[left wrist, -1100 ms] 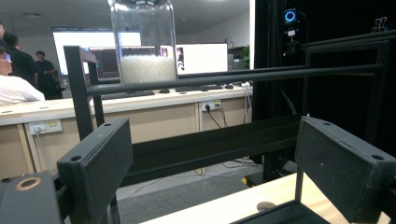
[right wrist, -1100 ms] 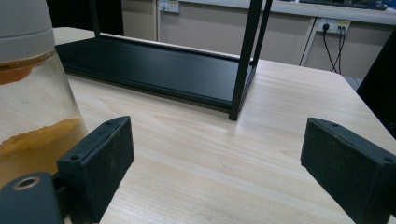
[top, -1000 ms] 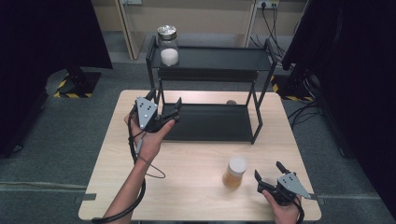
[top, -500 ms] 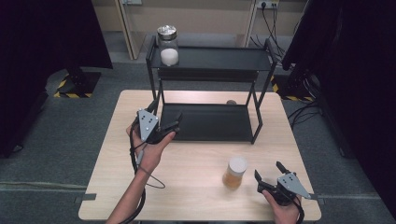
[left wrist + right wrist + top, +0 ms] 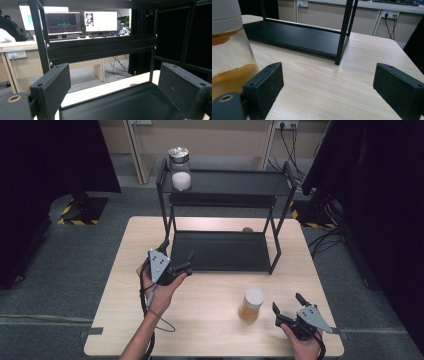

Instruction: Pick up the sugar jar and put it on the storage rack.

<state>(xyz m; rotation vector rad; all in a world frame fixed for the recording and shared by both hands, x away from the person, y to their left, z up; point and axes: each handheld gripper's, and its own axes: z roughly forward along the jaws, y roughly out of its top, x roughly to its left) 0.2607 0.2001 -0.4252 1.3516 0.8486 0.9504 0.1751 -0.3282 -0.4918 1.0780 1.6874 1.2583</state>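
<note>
My right hand-held gripper [image 5: 288, 306] sits spread wide, the amber jar [image 5: 251, 304] just beside it at nine o'clock; my left hand-held gripper [image 5: 176, 257], also spread and empty, faces the black rack [image 5: 222, 251].

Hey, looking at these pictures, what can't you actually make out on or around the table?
- Small brown thing behind the rack's lower shelf, high view: too small to identify; left gripper view shows just its top above the shelf rim.
- Amber jar, right gripper view: cut off by the left and top edges; the left jaw covers its base.
- White contents of the top-shelf jar, high view: too small to identify.
</note>
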